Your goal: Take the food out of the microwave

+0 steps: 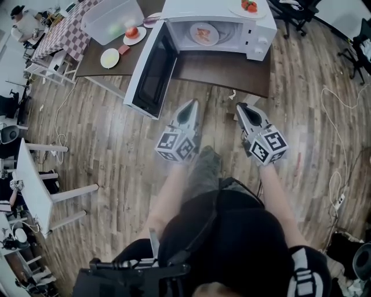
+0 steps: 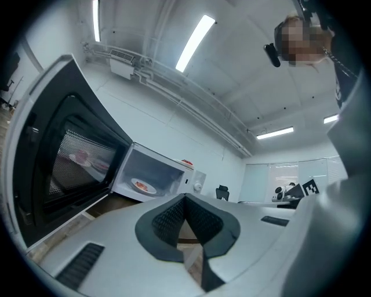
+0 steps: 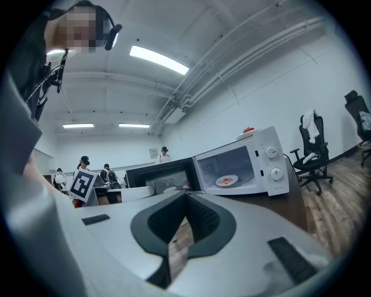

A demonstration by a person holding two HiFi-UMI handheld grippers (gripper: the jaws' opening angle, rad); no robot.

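A white microwave stands on a dark table, its door swung wide open to the left. Inside it lies a plate of food, which also shows in the left gripper view and the right gripper view. Both grippers hover level over the wooden floor, short of the table, pointing at the microwave. My left gripper is shut with nothing in it. My right gripper is also shut and empty.
A plate of red fruit sits on top of the microwave. Left of it on the brown table are a clear plastic bin and two small plates. Office chairs stand at the right, and cables run across the floor.
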